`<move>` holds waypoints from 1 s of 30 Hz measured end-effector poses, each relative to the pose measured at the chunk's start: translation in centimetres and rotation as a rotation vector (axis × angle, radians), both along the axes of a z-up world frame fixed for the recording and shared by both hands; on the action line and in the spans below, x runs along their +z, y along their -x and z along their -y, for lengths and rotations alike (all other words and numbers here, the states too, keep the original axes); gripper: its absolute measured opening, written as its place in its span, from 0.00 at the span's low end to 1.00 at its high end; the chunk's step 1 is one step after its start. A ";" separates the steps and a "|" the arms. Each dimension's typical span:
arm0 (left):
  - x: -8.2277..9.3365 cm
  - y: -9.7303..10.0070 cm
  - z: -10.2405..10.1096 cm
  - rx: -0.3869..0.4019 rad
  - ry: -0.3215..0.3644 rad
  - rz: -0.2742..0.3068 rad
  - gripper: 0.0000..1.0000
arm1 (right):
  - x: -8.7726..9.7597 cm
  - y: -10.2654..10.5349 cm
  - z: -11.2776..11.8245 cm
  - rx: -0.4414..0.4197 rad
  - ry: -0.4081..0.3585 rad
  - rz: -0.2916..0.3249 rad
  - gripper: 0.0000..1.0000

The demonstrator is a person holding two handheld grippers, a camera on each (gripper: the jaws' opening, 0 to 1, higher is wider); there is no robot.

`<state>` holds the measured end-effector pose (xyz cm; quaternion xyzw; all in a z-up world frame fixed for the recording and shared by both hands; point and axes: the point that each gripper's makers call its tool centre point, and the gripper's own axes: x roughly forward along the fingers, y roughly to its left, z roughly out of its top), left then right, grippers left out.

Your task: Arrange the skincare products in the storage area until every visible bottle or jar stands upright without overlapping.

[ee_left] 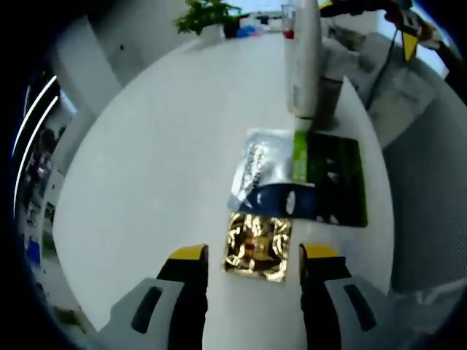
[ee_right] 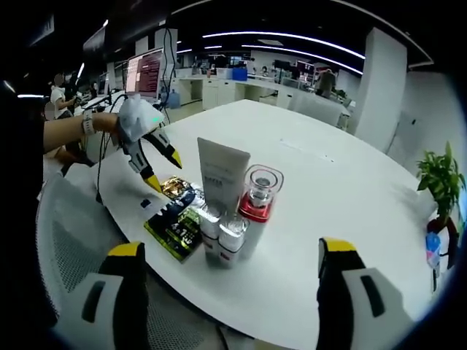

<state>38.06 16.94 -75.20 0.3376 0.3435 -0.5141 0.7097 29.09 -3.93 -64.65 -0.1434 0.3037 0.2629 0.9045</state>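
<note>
Left gripper (ee_left: 252, 255): its yellow-tipped fingers (ee_left: 188, 255) rise from the bottom of the left gripper view, spread wide, nothing between them but desk and the near edge of a sachet.
Gold sachet (ee_left: 257, 246): flat on the desk just above the gap between those fingers, nearer the right-hand one, touching neither that can be seen.
Silver and dark blue sachet (ee_left: 264, 179): flat, just above the gold one in the middle of the frame, its lower edge meeting it.
Green and black sachet (ee_left: 332, 179): flat, to the right of the silver one and overlapping its side.
White tube (ee_left: 303, 58): standing upright at the upper middle of the left gripper view, beyond the sachets, well away from the fingers.
Desk (ee_left: 160, 146): white and round-edged.
Plant (ee_left: 208, 14): at the desk's far edge, top of the frame.
Right gripper (ee_right: 230, 255): fingers (ee_right: 128, 251) at the lower corners of the right gripper view, wide apart, empty.
Products in the right gripper view: white tube (ee_right: 221, 193) upright at centre, red-capped clear bottle (ee_right: 259, 193) upright just to its right, sachets (ee_right: 175, 219) flat to its lower left; all lie above and between the fingers, apart from them.
Left gripper in the right gripper view (ee_right: 162, 169): held by a hand at the left of the frame, tips parted, pointing down at the sachets.
</note>
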 end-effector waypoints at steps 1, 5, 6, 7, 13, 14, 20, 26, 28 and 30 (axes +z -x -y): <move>0.3 0.1 0.0 0.008 0.014 0.004 0.48 | 0.0 0.0 0.0 0.001 -0.003 0.001 0.99; 1.9 0.5 0.1 0.053 0.064 0.037 0.48 | 0.0 0.1 -0.1 0.010 0.009 0.005 0.99; 2.3 0.6 0.0 0.072 0.077 0.044 0.48 | 0.0 0.1 -0.1 0.011 0.011 0.007 0.99; 2.7 0.7 0.0 0.086 0.084 0.062 0.49 | 0.0 0.0 -0.1 0.011 0.011 0.009 0.99; 5.2 2.0 0.3 0.137 0.178 0.107 0.53 | -0.1 0.1 -0.4 0.028 0.022 0.009 0.99; 5.7 2.3 0.3 0.142 0.190 0.114 0.54 | -0.2 0.1 -0.3 0.032 0.030 0.005 0.99; 7.9 3.1 0.0 0.196 0.233 0.165 0.62 | -0.4 0.3 -0.3 0.040 0.035 -0.003 0.99; 9.2 3.6 -0.1 0.279 0.312 0.193 0.70 | -0.2 0.4 -0.4 0.039 0.025 0.005 0.99; 9.4 4.0 -0.2 0.299 0.328 0.182 0.75 | -0.1 0.4 -0.3 0.036 0.020 0.003 0.99; 9.5 4.0 -0.8 0.364 0.341 0.176 0.79 | -0.1 0.5 -0.1 0.032 0.017 0.003 0.99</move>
